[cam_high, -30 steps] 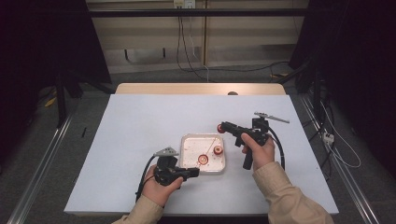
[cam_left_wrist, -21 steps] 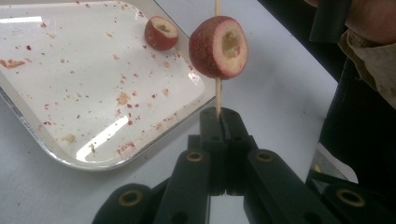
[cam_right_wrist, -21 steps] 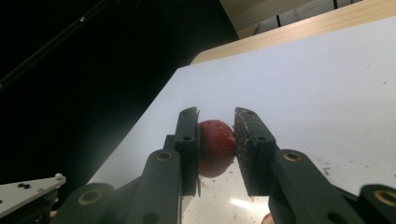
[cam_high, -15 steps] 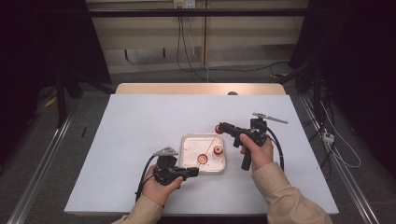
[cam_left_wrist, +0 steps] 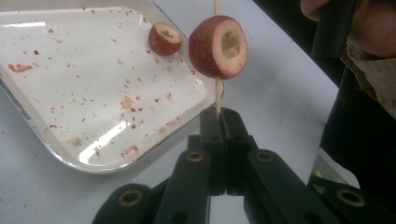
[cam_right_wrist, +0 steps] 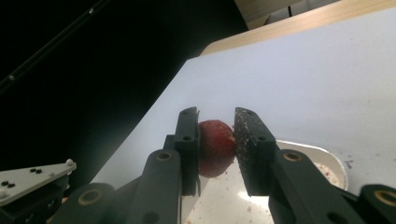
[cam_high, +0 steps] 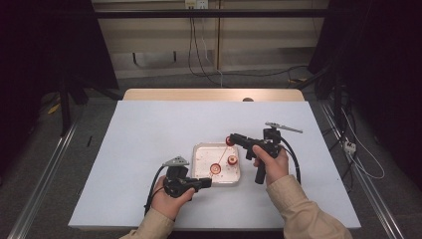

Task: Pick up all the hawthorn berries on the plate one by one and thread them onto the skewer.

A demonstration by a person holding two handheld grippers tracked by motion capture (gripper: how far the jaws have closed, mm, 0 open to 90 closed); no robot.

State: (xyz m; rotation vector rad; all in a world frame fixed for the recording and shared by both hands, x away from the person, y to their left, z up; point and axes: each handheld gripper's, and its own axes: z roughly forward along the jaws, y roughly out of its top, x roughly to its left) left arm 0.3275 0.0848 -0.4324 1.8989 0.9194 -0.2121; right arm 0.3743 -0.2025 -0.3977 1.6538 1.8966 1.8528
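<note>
Fruit (cam_right_wrist: 215, 147) sits pinched in the right gripper (cam_right_wrist: 217, 154) above the tray (cam_high: 199, 149). The left gripper (cam_left_wrist: 219, 122), clamped on a skewer (cam_left_wrist: 217, 95), could snap it if pushing off-centre.

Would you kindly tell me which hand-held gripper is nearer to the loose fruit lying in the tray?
Right. The right hand-held gripper, clamping another fruit, hovers at the tray's far right corner, close to the loose fruit. The left hand-held gripper sits at the near edge, holding a skewer.
</note>
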